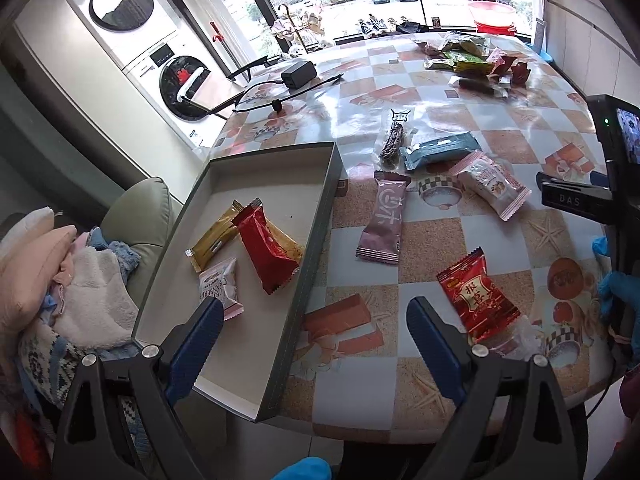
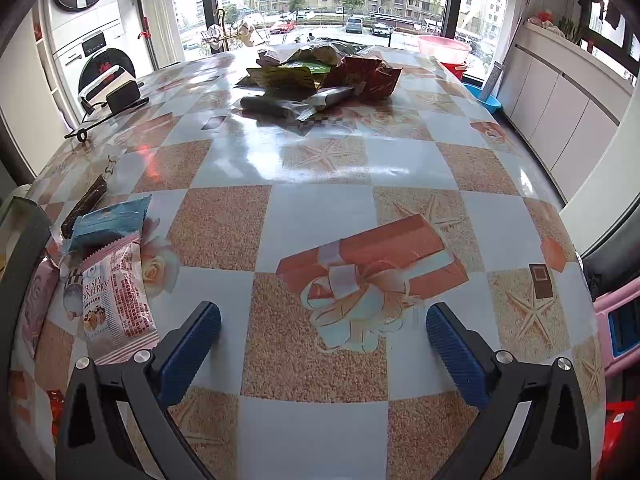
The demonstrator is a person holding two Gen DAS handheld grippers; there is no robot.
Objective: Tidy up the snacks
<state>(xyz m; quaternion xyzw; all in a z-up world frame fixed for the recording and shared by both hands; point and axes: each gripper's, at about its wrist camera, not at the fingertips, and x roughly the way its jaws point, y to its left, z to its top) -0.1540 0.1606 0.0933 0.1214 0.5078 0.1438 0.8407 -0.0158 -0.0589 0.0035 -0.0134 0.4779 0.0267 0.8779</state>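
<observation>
Both grippers empty, jaws spread wide; 3 snacks in the grey tray (image 1: 320, 216), the rest loose on the table (image 2: 320, 160).

Left gripper (image 1: 316, 320) hangs over the tray's near right wall, released. Right gripper (image 2: 322, 330) is over bare tablecloth, released, well right of the tray. Inside tray, 3 packets: red packet (image 1: 266, 250) lying over yellow packet (image 1: 218, 238), white cranberry packet (image 1: 220, 286) just nearer. Right of tray, 5 loose: pink packet (image 1: 383, 220), red candy packet (image 1: 478, 294), pink-white cranberry packet (image 1: 492, 184), teal packet (image 1: 438, 152), dark stick snack (image 1: 394, 140). Far from tray, 1 heap of wrappers (image 2: 320, 72), count unclear. Black adapter (image 1: 298, 72) at far edge.
</observation>
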